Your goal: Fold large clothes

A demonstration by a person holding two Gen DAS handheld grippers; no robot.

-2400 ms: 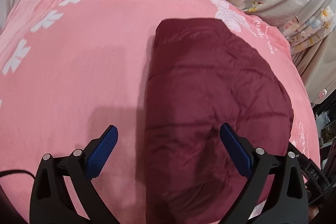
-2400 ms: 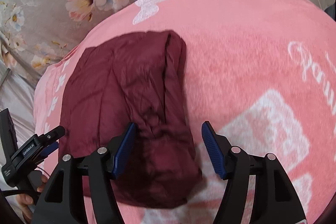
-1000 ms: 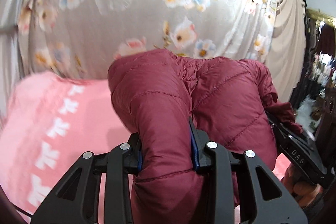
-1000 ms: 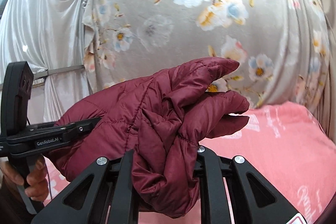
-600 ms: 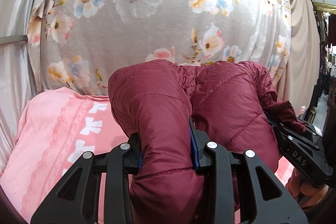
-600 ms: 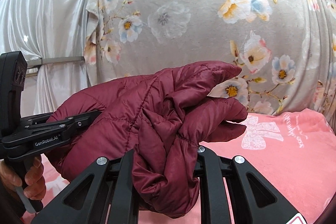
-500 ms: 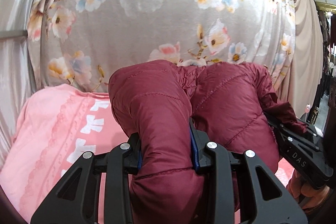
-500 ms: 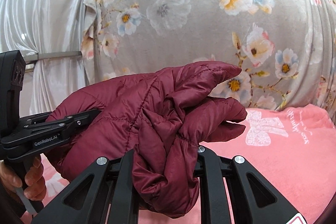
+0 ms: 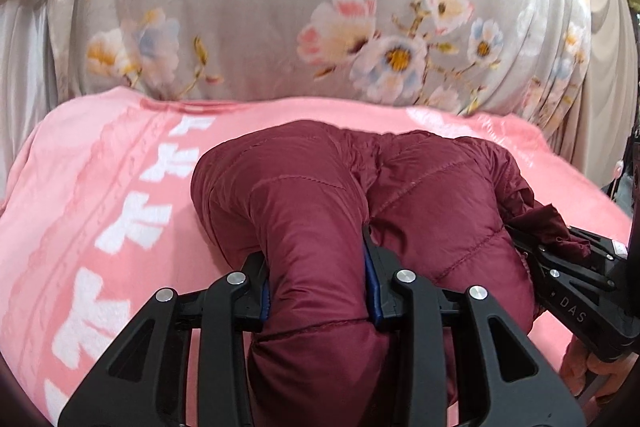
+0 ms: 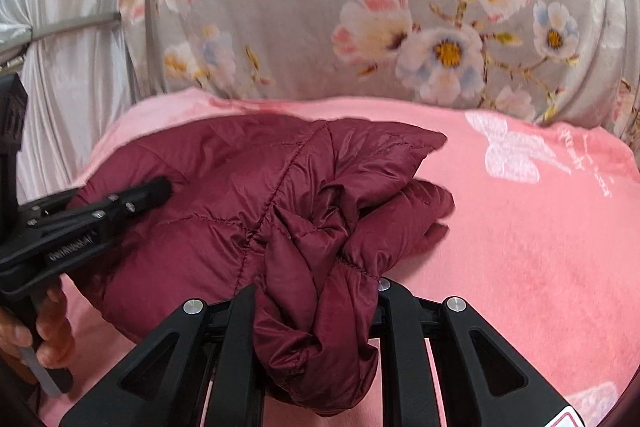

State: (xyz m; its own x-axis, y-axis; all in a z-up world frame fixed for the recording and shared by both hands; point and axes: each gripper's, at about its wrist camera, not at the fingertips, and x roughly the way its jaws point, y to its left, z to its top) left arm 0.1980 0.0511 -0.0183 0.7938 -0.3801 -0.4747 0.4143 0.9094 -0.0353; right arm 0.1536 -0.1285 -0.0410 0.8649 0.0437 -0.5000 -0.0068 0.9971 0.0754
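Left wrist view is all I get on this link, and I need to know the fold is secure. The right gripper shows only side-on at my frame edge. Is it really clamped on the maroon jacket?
Observer: Yes. In the right wrist view the right gripper is shut on a bunched wad of the maroon jacket.
Operator: Where does the fabric end on that side?
Observer: Two puffy layers point right past the grip, over the pink blanket.
Operator: And my left gripper, seen from there?
Observer: The left gripper shows only side-on against the jacket's left part, the person's hand around its handle.
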